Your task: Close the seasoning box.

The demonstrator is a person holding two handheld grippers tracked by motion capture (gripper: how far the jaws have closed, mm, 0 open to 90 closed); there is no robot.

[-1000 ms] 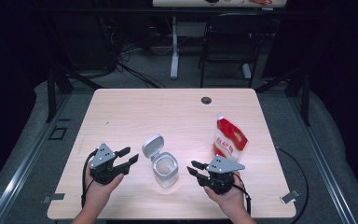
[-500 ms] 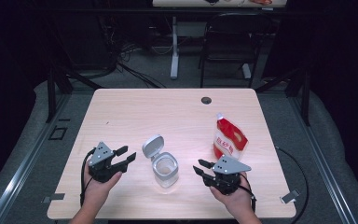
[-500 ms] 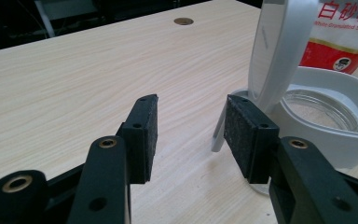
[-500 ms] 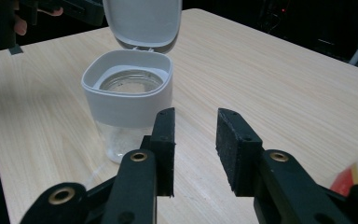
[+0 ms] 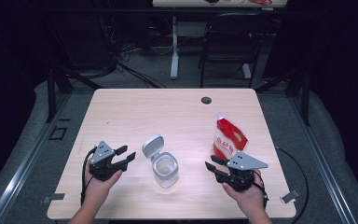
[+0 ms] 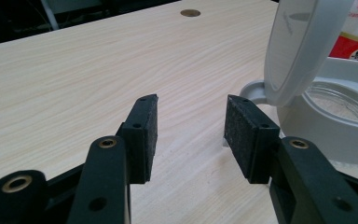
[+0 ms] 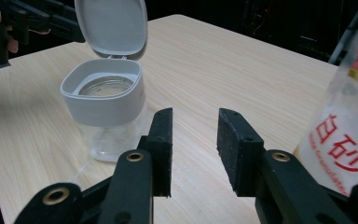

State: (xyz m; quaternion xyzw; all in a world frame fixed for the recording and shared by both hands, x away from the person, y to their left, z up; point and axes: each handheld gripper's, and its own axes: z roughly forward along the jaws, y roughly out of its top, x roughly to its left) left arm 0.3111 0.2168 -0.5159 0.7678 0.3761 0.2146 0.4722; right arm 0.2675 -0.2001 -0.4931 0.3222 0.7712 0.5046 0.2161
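**Both grippers held apart, jar open between them**

The jar (image 5: 164,169) was seen standing on the table (image 5: 168,116), near the front edge and roughly midway between the two hands. Its grey lid (image 5: 152,146) was flipped up on its hinge and tilted back to the far left, so the mouth was left uncovered. A clear lower body was made out under a grey collar in the right gripper view, where the jar (image 7: 105,109) stood to the left of the jaws.

The left gripper (image 5: 126,157) was held low over the table to the left of the jar, near it but not touching. Its jaws were pointed right, towards the jar, and were seen apart with only bare wood between the pads. In the left gripper view the raised lid (image 6: 303,44) and the rim below it were seen just beyond the right pad.

The right gripper (image 5: 212,167) was held to the right of the jar, well clear of it, jaws pointed left. Its jaws had just been opening, and nothing was caught between them: only table top was seen in the gap in its own view.

The pouch (image 5: 227,138), red and white with red print, was seen standing upright just beyond the right gripper, on the far side of it. In the right gripper view the pouch (image 7: 349,140) rose close at the right edge, beside the right jaw; whether it was touched could not be told. A dark round hole (image 5: 206,100) was noted at the far edge of the table.
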